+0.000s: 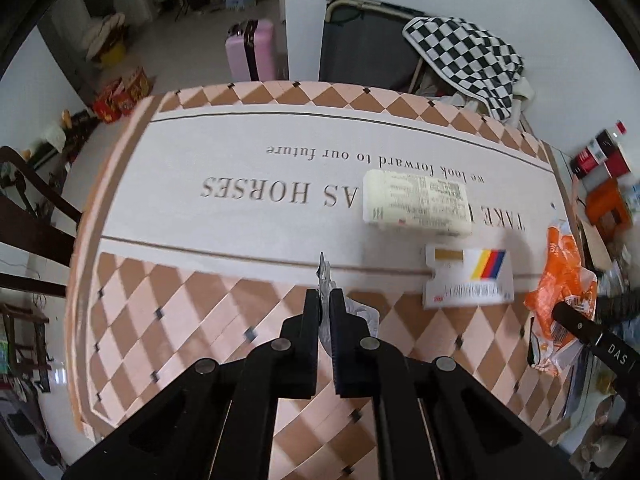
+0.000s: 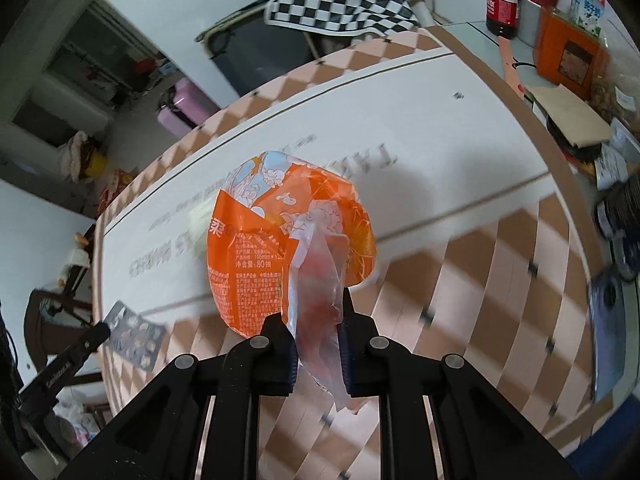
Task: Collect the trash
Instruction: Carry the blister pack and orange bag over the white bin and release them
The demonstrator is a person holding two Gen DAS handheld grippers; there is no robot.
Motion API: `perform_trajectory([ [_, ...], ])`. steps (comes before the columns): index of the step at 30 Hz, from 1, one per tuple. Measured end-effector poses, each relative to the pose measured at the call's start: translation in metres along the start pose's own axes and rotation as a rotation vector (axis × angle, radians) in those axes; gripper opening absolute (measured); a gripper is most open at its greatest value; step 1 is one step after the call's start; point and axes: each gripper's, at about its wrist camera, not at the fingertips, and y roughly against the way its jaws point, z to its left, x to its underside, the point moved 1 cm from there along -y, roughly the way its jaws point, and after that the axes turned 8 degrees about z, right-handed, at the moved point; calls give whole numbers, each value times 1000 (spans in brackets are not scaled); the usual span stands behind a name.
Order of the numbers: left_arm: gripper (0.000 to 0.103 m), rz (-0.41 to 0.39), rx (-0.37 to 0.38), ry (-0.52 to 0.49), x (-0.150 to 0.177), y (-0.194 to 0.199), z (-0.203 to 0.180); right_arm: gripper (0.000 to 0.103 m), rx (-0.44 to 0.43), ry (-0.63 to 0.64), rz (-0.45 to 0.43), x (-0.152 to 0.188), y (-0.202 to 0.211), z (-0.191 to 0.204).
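My left gripper [image 1: 325, 300] is shut on a silver pill blister pack [image 1: 326, 280], held edge-on above the table; the pack also shows flat in the right wrist view [image 2: 134, 340]. My right gripper [image 2: 316, 316] is shut on the clear torn flap of an orange tissue wrapper [image 2: 288, 236], lifted above the table; the wrapper also shows at the right in the left wrist view [image 1: 560, 292]. A cream-coloured packet [image 1: 416, 204] and a white flattened carton [image 1: 468, 276] with red, yellow and blue stripes lie on the table.
The table [image 1: 224, 208] has a white printed cloth with a peach diamond border. A checkered cloth [image 1: 464, 52] hangs over a folding cot behind it. Bottles and an orange box [image 2: 568, 56] crowd the right side. A dark chair [image 1: 28, 220] stands at the left.
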Motion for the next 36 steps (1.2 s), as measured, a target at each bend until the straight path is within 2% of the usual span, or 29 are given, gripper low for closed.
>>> perform_trajectory([
  [4, 3, -36, 9, -29, 40, 23, 19, 17, -14, 24, -16, 54, 16, 21],
  [11, 3, -88, 34, -76, 140, 60, 76, 16, -26, 37, -44, 186, 36, 60],
  [14, 3, -70, 45, -90, 183, 64, 102, 16, -16, 35, -34, 252, 36, 77],
  [19, 3, -3, 48, -108, 257, 56, 142, 15, -20, 24, 49, 359, 18, 91],
  [23, 3, 71, 39, -110, 310, 32, 166, 15, 2, 31, 157, 435, -14, 94],
  [27, 3, 146, 32, -80, 353, -8, 187, 15, 36, 52, 258, 489, -58, 90],
  [31, 3, 236, 26, -44, 384, -73, 204, 15, 68, 57, 353, 530, -122, 78],
  [36, 3, 332, 41, 3, 408, -171, 221, 15, 102, 32, 431, 561, -221, 51],
])
